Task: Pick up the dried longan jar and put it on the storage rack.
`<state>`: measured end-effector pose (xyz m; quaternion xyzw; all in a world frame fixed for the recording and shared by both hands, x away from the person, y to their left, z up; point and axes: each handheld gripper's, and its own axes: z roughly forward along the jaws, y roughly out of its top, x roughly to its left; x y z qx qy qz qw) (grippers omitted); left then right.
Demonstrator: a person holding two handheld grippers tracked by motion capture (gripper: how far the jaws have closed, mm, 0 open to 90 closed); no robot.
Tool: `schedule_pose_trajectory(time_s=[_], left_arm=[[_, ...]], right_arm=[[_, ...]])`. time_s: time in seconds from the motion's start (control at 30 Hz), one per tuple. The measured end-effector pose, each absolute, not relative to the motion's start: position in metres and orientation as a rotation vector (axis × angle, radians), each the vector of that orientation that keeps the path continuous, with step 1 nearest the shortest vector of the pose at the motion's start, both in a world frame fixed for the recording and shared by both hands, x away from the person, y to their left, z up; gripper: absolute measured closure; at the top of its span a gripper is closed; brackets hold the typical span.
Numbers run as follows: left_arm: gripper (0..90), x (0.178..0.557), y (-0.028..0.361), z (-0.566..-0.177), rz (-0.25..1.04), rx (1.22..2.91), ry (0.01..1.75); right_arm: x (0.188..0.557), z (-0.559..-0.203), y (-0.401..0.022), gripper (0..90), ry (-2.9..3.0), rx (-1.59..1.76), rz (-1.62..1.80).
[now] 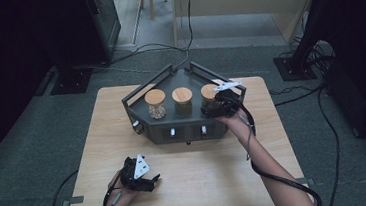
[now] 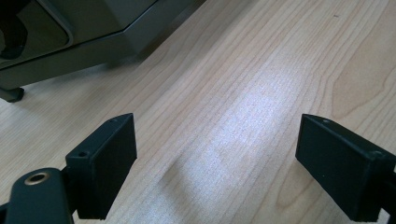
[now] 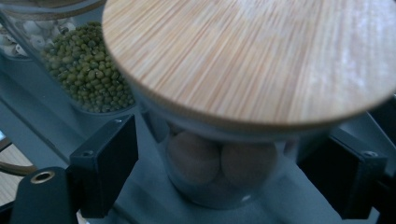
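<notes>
Right gripper (image 3: 229,186) jaws spread either side of upright jar (image 3: 224,154), not pressing; left gripper (image 1: 139,174) released, idle on bench (image 1: 203,181), farther off

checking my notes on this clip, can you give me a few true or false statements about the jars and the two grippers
1. Three glass jars with round wooden lids stand in a row on the dark grey angular tray. True.
2. The middle jar of green beans has its lid off. False: its wooden lid is on.
3. The right gripper has its fingers on either side of the glass jar of round tan balls, not pressing on it. True.
4. The left gripper holds a jar. False: its fingers stand apart over the bare light wooden table.
5. The jars stand directly on the table. False: they stand on the tray.
</notes>
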<state>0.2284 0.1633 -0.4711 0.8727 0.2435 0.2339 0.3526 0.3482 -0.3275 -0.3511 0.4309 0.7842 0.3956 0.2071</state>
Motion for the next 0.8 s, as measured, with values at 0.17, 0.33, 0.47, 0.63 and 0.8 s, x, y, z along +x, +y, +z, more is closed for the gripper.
schedule_pose_trajectory(time_s=[0.17, 0.33, 0.47, 0.63, 0.8], left_arm=[[12.4, 0.228, 0.163, -0.471, 0.605, 2.259, 0.631], [12.4, 0.228, 0.163, -0.471, 0.606, 2.259, 0.629], [12.4, 0.228, 0.162, -0.472, 0.607, 2.261, 0.627], [12.4, 0.228, 0.162, -0.472, 0.609, 2.26, 0.628], [12.4, 0.228, 0.161, -0.471, 0.612, 2.267, 0.625]], right_arm=[[0.343, -0.351, -0.331, 15.0, 2.171, 1.218, 1.123], [0.337, -0.351, -0.334, 15.0, 2.163, 1.219, 1.14], [0.333, -0.35, -0.337, 15.0, 2.157, 1.217, 1.131], [0.325, -0.354, -0.343, 15.1, 2.128, 1.217, 1.151], [0.316, -0.357, -0.347, 15.1, 2.113, 1.197, 1.171]])
